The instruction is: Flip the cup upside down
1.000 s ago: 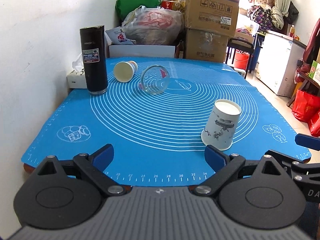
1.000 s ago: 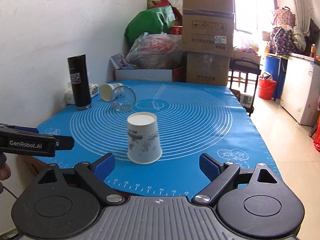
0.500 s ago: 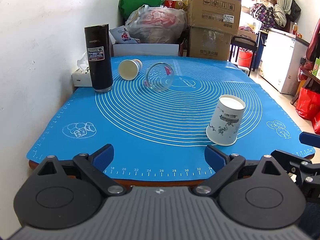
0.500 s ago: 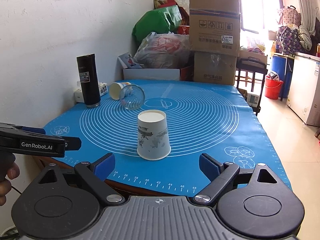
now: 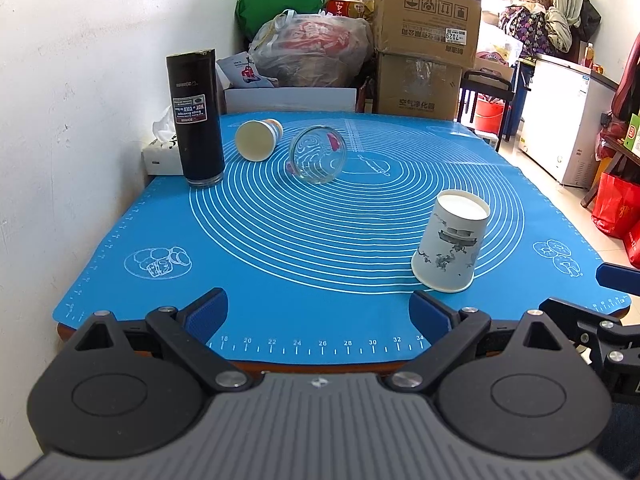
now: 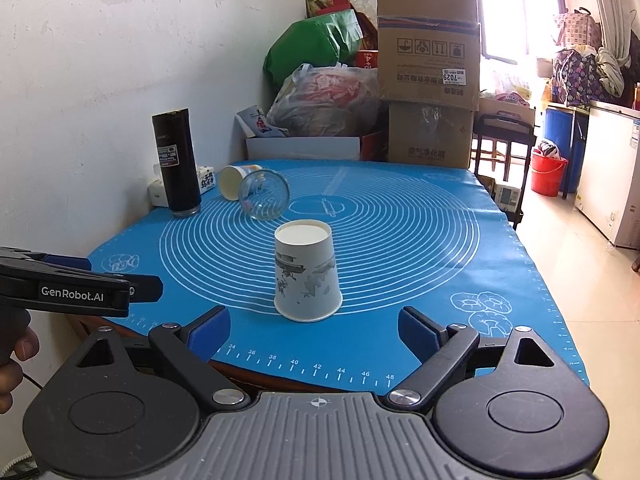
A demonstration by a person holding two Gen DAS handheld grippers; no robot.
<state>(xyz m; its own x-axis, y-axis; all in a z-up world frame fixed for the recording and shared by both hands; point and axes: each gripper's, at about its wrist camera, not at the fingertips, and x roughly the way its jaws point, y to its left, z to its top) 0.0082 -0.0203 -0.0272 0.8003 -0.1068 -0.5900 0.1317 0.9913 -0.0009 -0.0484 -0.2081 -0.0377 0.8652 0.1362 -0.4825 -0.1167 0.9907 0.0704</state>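
Observation:
A white paper cup with a grey ink print (image 6: 307,276) stands upside down, base up, on the blue mat (image 6: 420,240); it also shows in the left wrist view (image 5: 450,242). My right gripper (image 6: 314,330) is open and empty, just short of the cup near the table's front edge. My left gripper (image 5: 320,314) is open and empty, to the left of the cup at the front edge. The left gripper's side shows in the right wrist view (image 6: 80,286).
A clear glass (image 5: 318,155) and a small paper cup (image 5: 258,140) lie on their sides at the mat's back. A black flask (image 5: 196,118) stands at the back left by a tissue box (image 5: 162,152). Boxes and bags are stacked behind the table.
Both grippers have pulled back from the table and away from the upside-down cup. The cup has not moved.

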